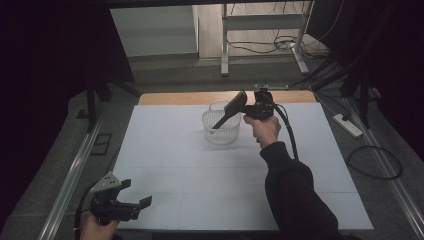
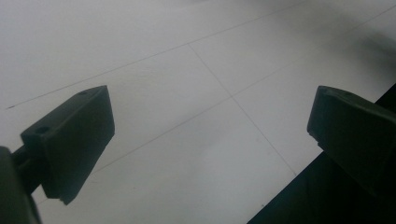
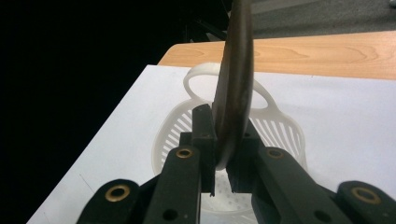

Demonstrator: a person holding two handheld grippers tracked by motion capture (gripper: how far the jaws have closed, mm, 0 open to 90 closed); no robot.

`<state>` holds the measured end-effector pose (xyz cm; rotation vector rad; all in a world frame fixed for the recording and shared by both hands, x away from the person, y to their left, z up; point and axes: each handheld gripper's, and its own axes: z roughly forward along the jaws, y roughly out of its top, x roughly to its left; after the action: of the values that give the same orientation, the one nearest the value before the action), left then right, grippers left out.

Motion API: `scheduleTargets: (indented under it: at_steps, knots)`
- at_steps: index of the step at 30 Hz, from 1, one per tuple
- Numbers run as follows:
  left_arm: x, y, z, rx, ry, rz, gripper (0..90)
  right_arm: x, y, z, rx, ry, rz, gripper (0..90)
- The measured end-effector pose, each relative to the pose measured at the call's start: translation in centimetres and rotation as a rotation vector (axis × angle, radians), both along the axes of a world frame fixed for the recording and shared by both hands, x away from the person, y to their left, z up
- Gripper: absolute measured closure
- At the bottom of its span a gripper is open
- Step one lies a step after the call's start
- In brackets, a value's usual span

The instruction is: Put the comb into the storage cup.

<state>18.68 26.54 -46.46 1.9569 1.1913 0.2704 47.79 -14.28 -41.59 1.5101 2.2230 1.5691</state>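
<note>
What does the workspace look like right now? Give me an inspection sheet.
Surface: white sheet over a wooden table.
Job's things: white slotted basket on the sheet; dark spatula, handle end angled down into the basket.
Clutter: nothing seen.
Grippers: right gripper shut on the spatula above the basket; left gripper open over the near left corner, holding nothing.
Cables: right gripper's cable trails along the sleeve; loose loops on the floor.
Surroundings: power strip, metal frame legs, dark curtains.

Right tool [image 1: 239,106] clamped, arm extended, left tool [image 1: 134,196] agape
</note>
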Motion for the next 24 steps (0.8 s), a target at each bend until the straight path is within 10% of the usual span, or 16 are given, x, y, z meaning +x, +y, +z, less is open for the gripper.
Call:
scheduleTargets:
  at_steps: [24]
  knots:
    - [0.0, -0.1, 0.0, 0.005, 0.002, -0.004, 2.0, 0.7, -0.9, -2.7, 0.057, 0.081, -0.015, 83.2]
